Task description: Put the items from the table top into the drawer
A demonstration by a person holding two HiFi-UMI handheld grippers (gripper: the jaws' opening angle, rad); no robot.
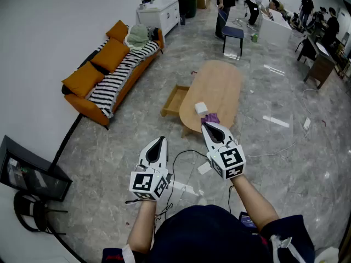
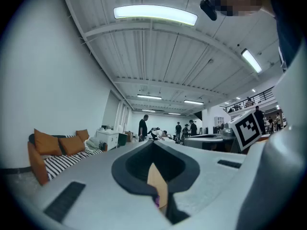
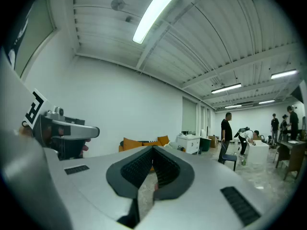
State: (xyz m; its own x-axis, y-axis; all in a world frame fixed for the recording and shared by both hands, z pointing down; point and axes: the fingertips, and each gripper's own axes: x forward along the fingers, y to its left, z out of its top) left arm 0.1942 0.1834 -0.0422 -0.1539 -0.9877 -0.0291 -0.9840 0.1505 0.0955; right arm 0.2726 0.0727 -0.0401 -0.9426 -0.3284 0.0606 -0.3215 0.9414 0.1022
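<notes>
Marker cube (image 1: 227, 162) on right gripper (image 1: 204, 123)

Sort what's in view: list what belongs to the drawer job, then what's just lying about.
Job: white item, purple item, table, open drawer.
Lying about: sofa, chair, white cabinet.

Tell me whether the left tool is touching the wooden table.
Apart. The head view shows grey floor between the left tool and the wooden table.
</notes>
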